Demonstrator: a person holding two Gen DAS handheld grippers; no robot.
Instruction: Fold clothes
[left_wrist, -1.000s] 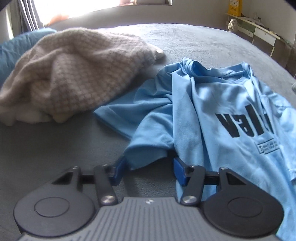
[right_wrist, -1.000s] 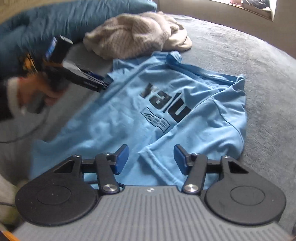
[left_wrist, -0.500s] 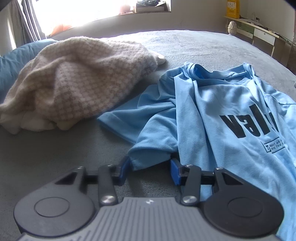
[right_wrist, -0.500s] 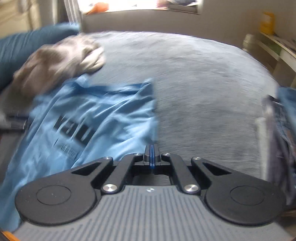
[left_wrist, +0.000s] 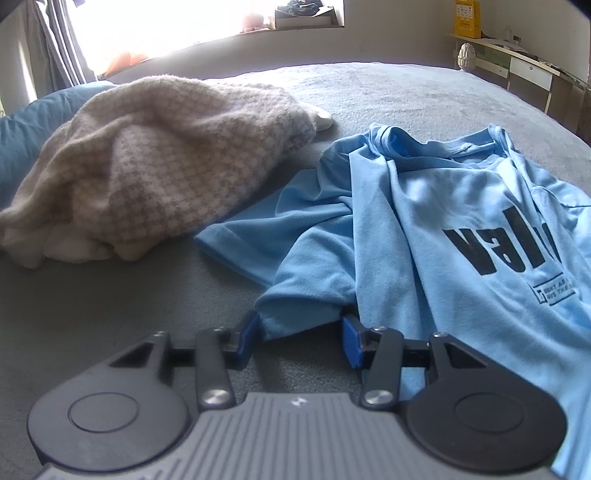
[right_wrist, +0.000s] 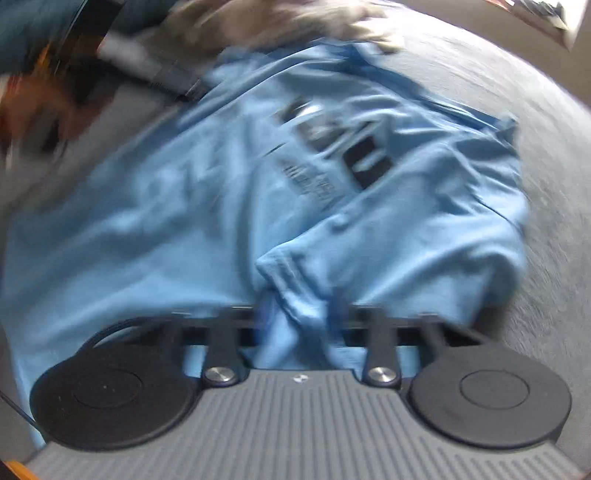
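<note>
since half a second ago my right gripper (right_wrist: 301, 314) has swung back from the bare blanket to the light blue t-shirt (right_wrist: 295, 192), and its fingers, then pressed together, now stand spread with a bunched fold of a hemmed sleeve edge lying between them; the view is badly smeared, so i cannot tell whether the pads touch the cloth. my left gripper (left_wrist: 299, 338) has barely shifted: its blue pads (left_wrist: 351, 343) sit apart on either side of a soft, thin fold of shirt (left_wrist: 406, 229), not pinching it. the shirt lies rumpled on the grey, short-napped bed cover (left_wrist: 92, 302), collar toward the far side, black block lettering on the chest (i read only "val"). just beside its spread sleeve sits a heaped beige houndstooth knit (left_wrist: 155, 173), thick and fuzzy, with something white under its near edge. open cover stretches to the left of the shirt and beyond the collar. in the right wrist view a hand (right_wrist: 33, 107) grips the left tool at upper left, blurred, angled down toward the shirt's edge.
</note>
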